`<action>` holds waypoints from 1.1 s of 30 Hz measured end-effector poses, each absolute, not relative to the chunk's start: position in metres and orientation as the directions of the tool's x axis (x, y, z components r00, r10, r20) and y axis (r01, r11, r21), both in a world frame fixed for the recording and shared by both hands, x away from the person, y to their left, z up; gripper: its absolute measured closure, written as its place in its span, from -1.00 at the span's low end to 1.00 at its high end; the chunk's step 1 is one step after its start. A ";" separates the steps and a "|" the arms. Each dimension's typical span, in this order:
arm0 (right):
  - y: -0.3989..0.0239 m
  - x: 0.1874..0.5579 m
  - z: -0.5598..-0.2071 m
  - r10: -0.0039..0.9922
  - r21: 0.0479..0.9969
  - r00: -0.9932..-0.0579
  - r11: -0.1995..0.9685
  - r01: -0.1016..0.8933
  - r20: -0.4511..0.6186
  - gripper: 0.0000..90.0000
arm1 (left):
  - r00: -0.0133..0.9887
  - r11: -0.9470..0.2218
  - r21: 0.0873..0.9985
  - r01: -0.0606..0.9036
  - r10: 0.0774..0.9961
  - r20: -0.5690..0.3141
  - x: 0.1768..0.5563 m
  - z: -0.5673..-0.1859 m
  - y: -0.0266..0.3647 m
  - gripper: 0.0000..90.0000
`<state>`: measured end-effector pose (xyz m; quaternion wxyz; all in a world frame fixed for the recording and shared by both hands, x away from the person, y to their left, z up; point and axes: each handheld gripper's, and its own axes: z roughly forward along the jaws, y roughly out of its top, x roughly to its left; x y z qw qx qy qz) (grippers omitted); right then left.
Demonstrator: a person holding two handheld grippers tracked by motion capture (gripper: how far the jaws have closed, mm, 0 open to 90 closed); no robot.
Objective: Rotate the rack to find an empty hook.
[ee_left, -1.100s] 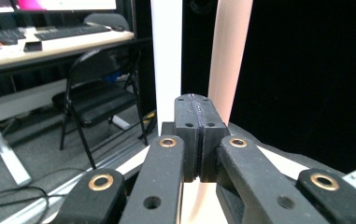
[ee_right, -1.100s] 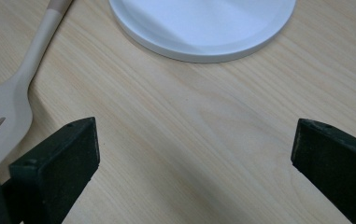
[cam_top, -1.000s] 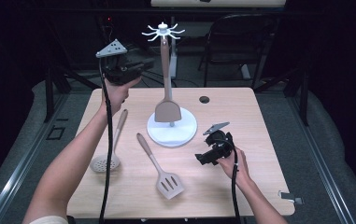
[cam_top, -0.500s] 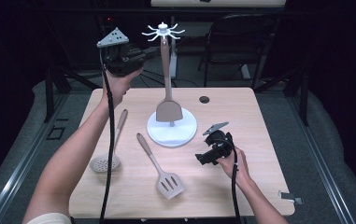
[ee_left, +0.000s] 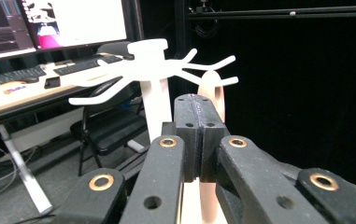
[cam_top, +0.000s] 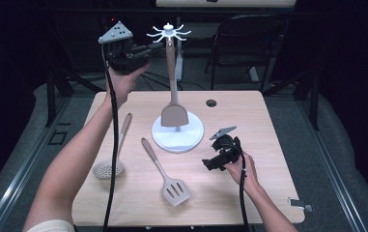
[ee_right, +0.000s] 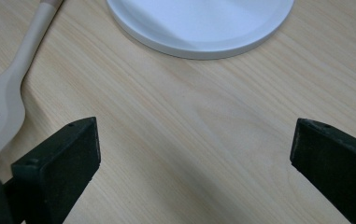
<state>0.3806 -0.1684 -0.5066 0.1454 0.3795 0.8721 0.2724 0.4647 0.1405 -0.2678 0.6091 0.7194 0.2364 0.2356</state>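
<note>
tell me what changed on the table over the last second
The left gripper, jaws shut, rose from beside the rack's post to the level of the hooks at the top of the white rack. The solid turner hangs there as before. The right gripper, jaws open, the skimmer and the slotted turner stayed put.

L hand-held gripper (cam_top: pixel 145 50) is held up high on an outstretched L forearm, pointing level, jaws pressed fully together. R hand-held gripper (cam_top: pixel 209 163) is low near the counter in the R hand (cam_top: pixel 239 166), tilted down, jaws spread wide w/ nothing between.
</note>
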 end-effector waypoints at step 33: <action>-0.169 0.381 -0.507 0.738 0.575 -0.673 0.570 0.587 -0.045 -0.96 | 0.710 -0.144 0.986 0.082 0.703 0.044 0.480 -0.264 0.150 1.00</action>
